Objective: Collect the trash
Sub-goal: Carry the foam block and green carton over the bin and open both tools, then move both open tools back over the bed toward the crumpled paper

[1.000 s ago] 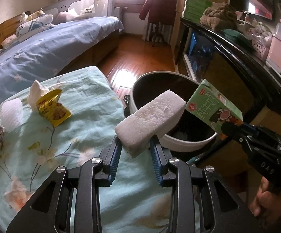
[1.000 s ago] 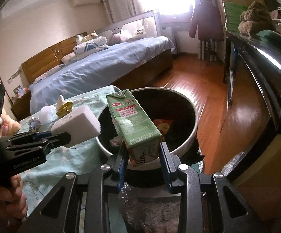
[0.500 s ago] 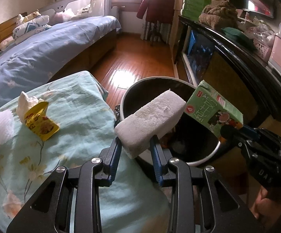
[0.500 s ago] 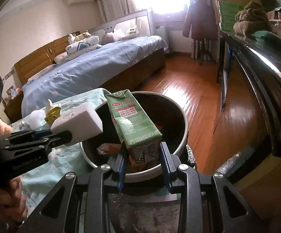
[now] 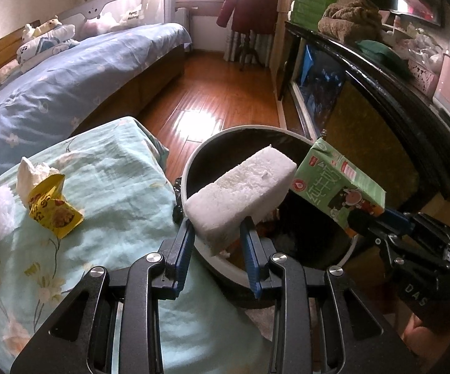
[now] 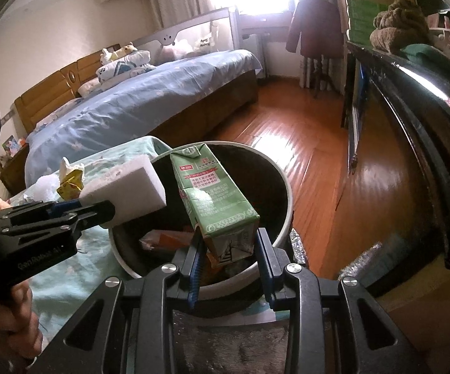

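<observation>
My left gripper (image 5: 217, 237) is clamped on the near end of a white foam block (image 5: 240, 194), most of which juts out over the round trash bin (image 5: 193, 168); my right gripper (image 6: 228, 252) pinches the bottom of a green drink carton (image 6: 214, 193) that leans out above the same bin's dark mouth. Both pieces hang over the opening, with the foam's held end closest to the near rim, so if I let go from here, I think it could tip back onto that rim and tumble to the floor. The two loads sit just beside each other, and from the left wrist view the foam's far corner looks nearly against the carton; a careless swing could knock one loose. The carton is only gripped low, so it may pivot and catch the rim. Still lying on the pale green floral cloth (image 5: 106, 187) are a yellow wrapper (image 5: 53, 207) and a crumpled tissue (image 5: 31, 171), well apart from the bin.
</observation>
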Demonstrator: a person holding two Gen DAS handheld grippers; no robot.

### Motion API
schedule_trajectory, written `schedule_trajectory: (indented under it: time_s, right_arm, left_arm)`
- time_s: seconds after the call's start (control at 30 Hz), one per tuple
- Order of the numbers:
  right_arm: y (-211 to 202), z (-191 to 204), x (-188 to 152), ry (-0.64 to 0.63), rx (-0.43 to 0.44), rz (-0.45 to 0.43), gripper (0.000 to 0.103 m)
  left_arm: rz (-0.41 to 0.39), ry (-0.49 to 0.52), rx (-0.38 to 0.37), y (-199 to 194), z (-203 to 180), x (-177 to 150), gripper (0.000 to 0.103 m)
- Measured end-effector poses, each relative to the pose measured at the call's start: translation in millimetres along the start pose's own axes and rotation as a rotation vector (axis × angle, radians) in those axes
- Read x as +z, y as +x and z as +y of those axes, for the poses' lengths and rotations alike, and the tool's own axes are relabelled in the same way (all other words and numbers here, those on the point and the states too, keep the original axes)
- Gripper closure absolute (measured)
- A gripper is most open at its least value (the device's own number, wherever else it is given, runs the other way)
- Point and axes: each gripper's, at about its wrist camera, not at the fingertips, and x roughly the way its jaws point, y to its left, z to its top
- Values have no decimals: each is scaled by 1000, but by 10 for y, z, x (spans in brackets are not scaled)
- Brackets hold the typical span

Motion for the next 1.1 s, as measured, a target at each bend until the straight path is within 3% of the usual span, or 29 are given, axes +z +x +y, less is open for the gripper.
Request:
schedule_trajectory:
  time_s: [0.23,0.43,0.57,0.63,0.7,0.93,1.1]
  right_arm:
    - [62,-15,33,-7,-4,9,71]
    - [94,-80,59,17,18,15,70]
    - [94,-113,65,31,28,16,68]
    - [78,-124,67,35,29,10,59]
    - [50,-126,65,40,37,3,54]
    - [-77,-57,35,48,87,-30,26]
    - [-172,39,17,61,124,-55,15]
  left_arm:
    - [7,4,2,50,-13,43,73]
    - [17,-15,-15,91,-3,67,64]
    - [17,-34,-20,87,22,24,35]
    - [14,-52,-31,59,59,-16,30]
    - [23,-84,-21,40,127,-68,19]
    - [-1,-194,-17,-159,449,-327,18]
    - [-41,-205,9,-353,610,-535,15]
